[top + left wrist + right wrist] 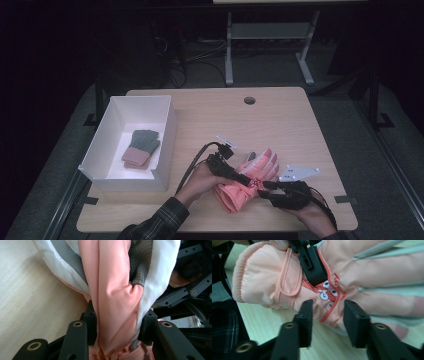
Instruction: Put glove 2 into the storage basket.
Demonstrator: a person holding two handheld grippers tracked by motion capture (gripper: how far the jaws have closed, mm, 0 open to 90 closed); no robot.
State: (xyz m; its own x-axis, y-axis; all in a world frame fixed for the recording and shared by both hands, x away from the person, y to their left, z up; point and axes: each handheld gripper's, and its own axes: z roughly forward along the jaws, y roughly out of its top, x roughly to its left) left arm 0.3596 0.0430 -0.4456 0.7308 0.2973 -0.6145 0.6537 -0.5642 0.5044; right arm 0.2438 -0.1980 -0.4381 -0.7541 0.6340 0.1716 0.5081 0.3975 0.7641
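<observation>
A salmon-pink padded glove (235,195) with grey and white finger parts lies on the wooden table (280,120) near its front edge. My left gripper (247,181) comes in from the left and is shut on the glove (115,290) across its bunched middle, the fabric squeezed between both pads. My right gripper (263,189) comes in from the right at the glove's near edge. In the right gripper view its jaws (327,312) stand open, with a fold of the glove (367,272) in the gap and no pad pressing on it. A jaw of the left gripper (312,267) lies over the glove's cuff strap.
A white open box (167,135) stands on the table's left side, with a grey glove with a pink cuff (141,147) lying inside. A round cable hole (249,100) sits near the table's far edge. A metal frame stands on the floor behind.
</observation>
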